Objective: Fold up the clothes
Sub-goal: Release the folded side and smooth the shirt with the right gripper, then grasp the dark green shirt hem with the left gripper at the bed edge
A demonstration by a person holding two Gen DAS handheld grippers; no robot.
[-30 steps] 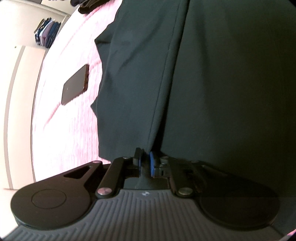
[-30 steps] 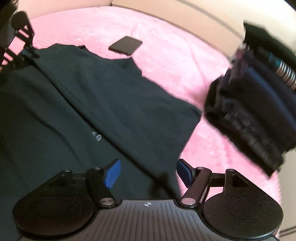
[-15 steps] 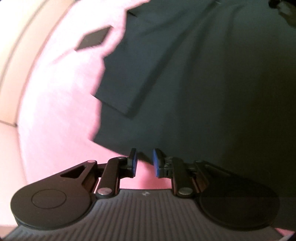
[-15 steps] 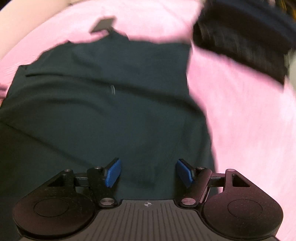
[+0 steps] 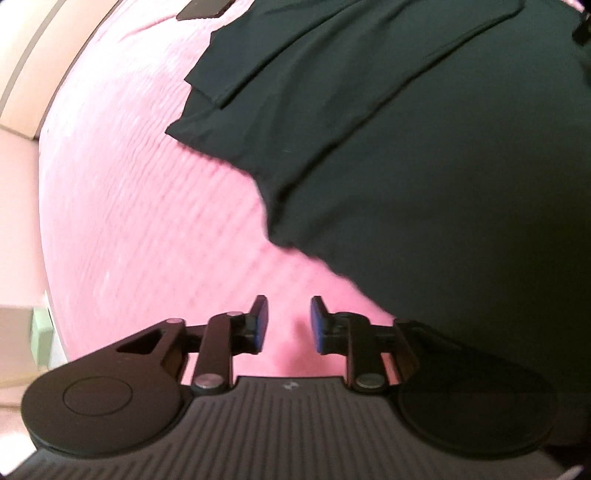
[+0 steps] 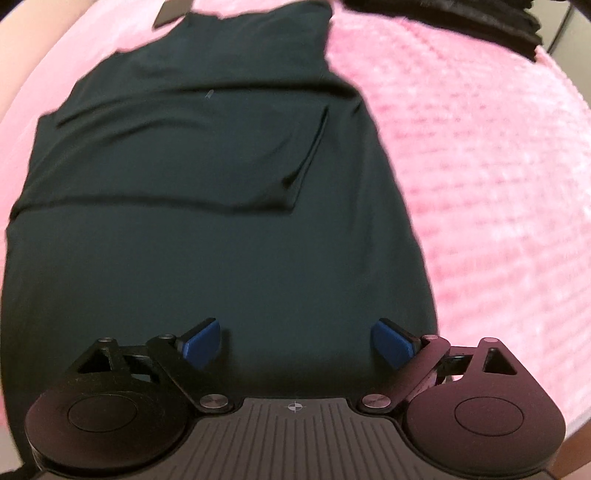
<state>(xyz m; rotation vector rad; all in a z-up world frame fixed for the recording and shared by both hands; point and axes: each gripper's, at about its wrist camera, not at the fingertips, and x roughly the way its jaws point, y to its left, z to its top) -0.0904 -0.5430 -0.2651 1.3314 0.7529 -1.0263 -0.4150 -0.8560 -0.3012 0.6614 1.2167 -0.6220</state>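
Observation:
A dark green garment [image 6: 207, 206] lies spread on the pink bedspread [image 6: 480, 155], with one side folded inward over its middle. In the left wrist view the same garment [image 5: 424, 147] fills the upper right, its folded edge and corner facing me. My left gripper [image 5: 285, 321] hovers over bare pink cover just off the garment's corner, its blue pads a small gap apart and nothing between them. My right gripper [image 6: 295, 338] is wide open above the near end of the garment, holding nothing.
A dark phone [image 5: 205, 8] lies on the bedspread beyond the garment, also seen as the phone [image 6: 173, 11] at the top left. A stack of folded dark clothes [image 6: 454, 18] sits at the far right. A cream wall and a bed edge [image 5: 22, 92] run along the left.
My left gripper has let go of the garment's edge, opened a little and drawn back over the pink cover. My right gripper swung round to the garment's near end, staying open.

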